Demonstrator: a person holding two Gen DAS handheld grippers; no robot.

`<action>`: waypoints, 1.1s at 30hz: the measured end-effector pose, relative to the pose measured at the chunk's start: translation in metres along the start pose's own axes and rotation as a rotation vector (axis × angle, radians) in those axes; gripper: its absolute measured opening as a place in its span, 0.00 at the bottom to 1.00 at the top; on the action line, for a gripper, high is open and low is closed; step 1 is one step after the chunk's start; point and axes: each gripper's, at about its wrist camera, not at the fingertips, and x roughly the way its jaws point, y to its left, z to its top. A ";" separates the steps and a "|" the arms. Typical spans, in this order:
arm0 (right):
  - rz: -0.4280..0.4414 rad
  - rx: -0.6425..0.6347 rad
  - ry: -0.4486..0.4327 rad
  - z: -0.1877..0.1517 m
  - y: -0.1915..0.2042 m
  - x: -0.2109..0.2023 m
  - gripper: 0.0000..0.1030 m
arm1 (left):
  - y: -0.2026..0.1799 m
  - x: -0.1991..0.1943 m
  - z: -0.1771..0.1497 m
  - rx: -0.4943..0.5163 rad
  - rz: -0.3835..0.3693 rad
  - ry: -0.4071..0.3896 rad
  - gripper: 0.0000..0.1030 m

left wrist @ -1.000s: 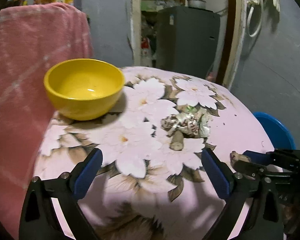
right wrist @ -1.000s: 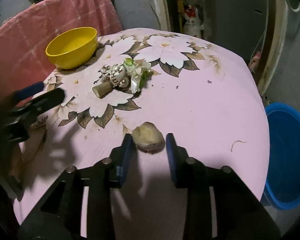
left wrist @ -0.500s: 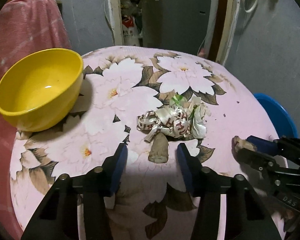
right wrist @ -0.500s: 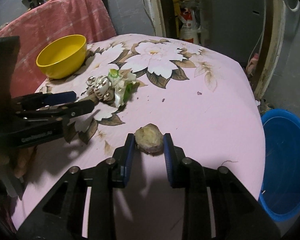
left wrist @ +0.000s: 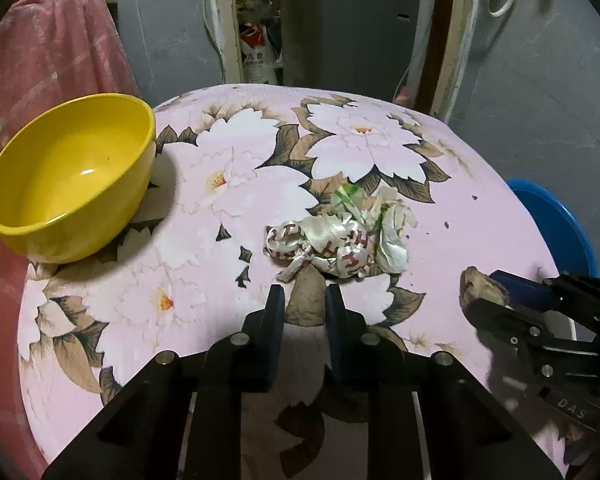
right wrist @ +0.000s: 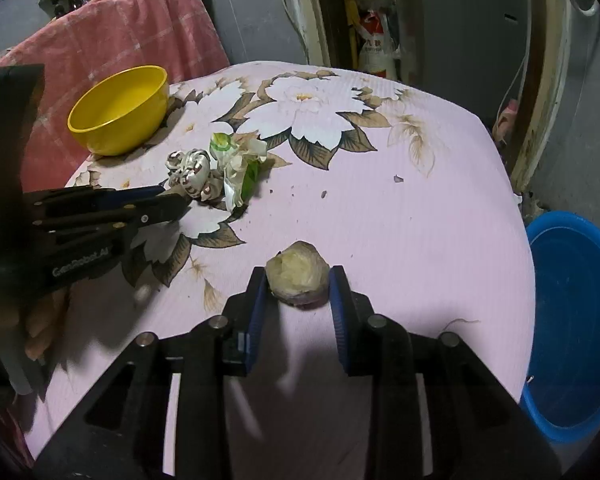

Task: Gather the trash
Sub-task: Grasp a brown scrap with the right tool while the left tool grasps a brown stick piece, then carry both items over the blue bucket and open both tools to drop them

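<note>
pink floral tablecloth [right wrist: 400,220] lies bare toward its right edge; left gripper [left wrist: 305,304] clamps a brown stub [left wrist: 306,300], right gripper [right wrist: 298,284] a pale lumpy chunk [right wrist: 298,276].

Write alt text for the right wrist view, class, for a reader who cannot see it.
The right gripper clamps a pale brown lump of scrap over a pink floral tablecloth. To the left, the left gripper reaches crumpled wrappers near a yellow bowl; a blue tub sits lower right.
</note>
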 end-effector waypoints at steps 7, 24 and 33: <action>0.010 0.007 -0.001 -0.004 0.000 -0.005 0.53 | -0.009 -0.019 -0.015 -0.043 -0.034 -0.015 0.16; -0.001 0.004 -0.383 -0.015 0.003 -0.123 0.53 | -0.051 -0.103 -0.021 -0.124 -0.203 -0.315 0.16; -0.093 -0.008 -0.639 -0.024 -0.016 -0.203 0.53 | -0.097 -0.158 0.000 -0.107 -0.268 -0.585 0.16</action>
